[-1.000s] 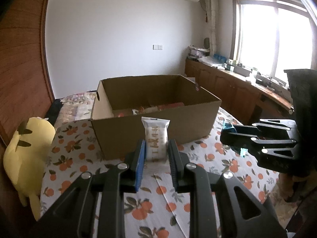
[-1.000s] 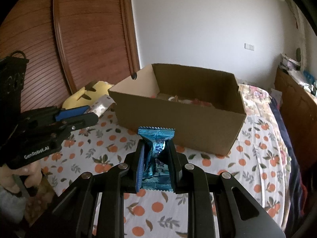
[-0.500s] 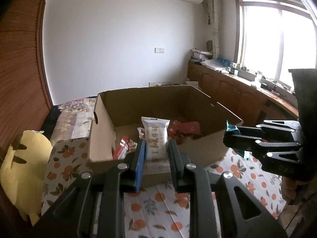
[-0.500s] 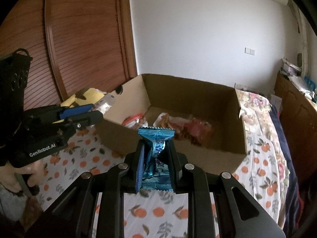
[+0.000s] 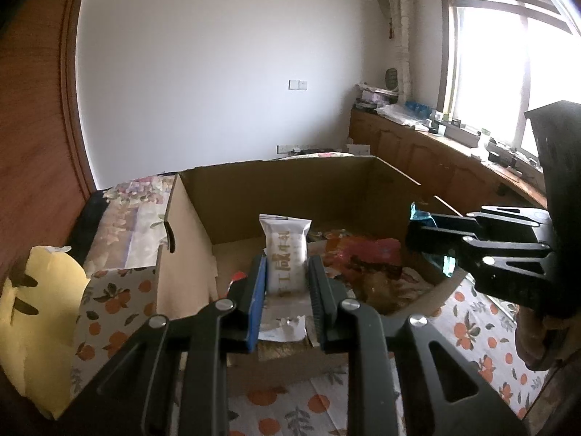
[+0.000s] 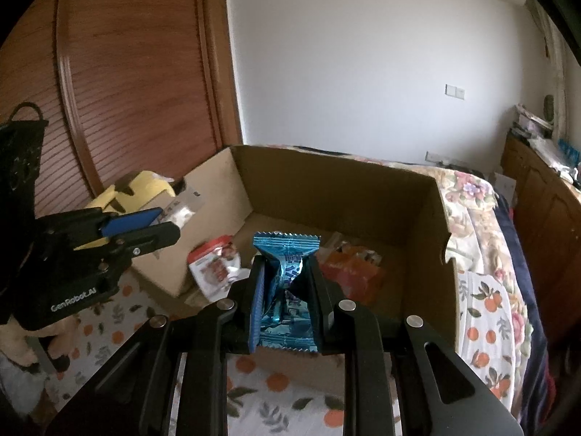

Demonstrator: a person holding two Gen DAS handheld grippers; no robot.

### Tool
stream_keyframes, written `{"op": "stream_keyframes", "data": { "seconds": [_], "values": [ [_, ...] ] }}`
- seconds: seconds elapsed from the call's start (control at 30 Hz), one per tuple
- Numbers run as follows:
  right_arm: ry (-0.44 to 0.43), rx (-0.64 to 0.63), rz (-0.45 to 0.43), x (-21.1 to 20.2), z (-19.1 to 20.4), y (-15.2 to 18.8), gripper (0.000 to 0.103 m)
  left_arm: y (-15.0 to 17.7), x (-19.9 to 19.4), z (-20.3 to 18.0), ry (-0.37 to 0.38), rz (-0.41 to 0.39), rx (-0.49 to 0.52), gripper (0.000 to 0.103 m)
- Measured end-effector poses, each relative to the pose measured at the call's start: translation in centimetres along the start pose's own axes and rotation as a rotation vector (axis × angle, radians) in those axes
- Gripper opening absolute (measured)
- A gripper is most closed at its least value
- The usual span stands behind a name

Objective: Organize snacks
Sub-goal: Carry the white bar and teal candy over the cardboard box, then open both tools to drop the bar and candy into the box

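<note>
Yellow plush toy [image 5: 40, 330] at far left, on the orange-print cloth [image 5: 109, 312]. Left gripper [image 5: 285, 292] fingers pinch a white snack packet [image 5: 286, 254] upright, held over the near edge of the open cardboard box [image 5: 189, 239]. Box contents: red-and-white packet [image 6: 214, 269] toward the left side, red and orange wrappers [image 6: 352, 272] toward the right, lying loose on the bottom. Right gripper [image 6: 287, 290] fingers clamp a crumpled blue snack packet [image 6: 287, 279], also above the box's near wall.

"GenRobot.AI" is printed on the left gripper [image 6: 165, 223] body.
</note>
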State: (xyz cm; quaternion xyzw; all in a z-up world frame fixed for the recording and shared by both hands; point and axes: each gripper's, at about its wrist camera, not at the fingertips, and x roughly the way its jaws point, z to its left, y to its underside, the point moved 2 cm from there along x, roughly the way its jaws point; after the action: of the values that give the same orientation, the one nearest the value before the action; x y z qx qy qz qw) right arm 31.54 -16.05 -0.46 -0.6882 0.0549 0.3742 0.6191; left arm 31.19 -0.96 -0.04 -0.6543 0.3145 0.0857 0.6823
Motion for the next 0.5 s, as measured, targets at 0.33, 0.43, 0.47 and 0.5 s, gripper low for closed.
{"op": "stream_keyframes", "data": {
  "seconds": [0.33,0.43,0.47,0.5],
  "values": [
    [0.014,0.022,0.018,2.5,-1.3,0.3,0.019,0.6,1.7,0.6,-0.012,0.027,-0.007,0.022],
    [0.011,0.026,0.029,3.1,-1.2,0.6,0.019,0.9,2.3,0.6,-0.018,0.045,-0.003,0.022],
    [0.013,0.025,0.033,3.3,-1.1,0.7,0.019,0.9,2.4,0.6,-0.015,0.044,-0.005,0.022],
    [0.013,0.025,0.035,3.4,-1.2,0.7,0.019,0.9,2.4,0.6,-0.016,0.043,-0.007,0.022]
  ]
}}
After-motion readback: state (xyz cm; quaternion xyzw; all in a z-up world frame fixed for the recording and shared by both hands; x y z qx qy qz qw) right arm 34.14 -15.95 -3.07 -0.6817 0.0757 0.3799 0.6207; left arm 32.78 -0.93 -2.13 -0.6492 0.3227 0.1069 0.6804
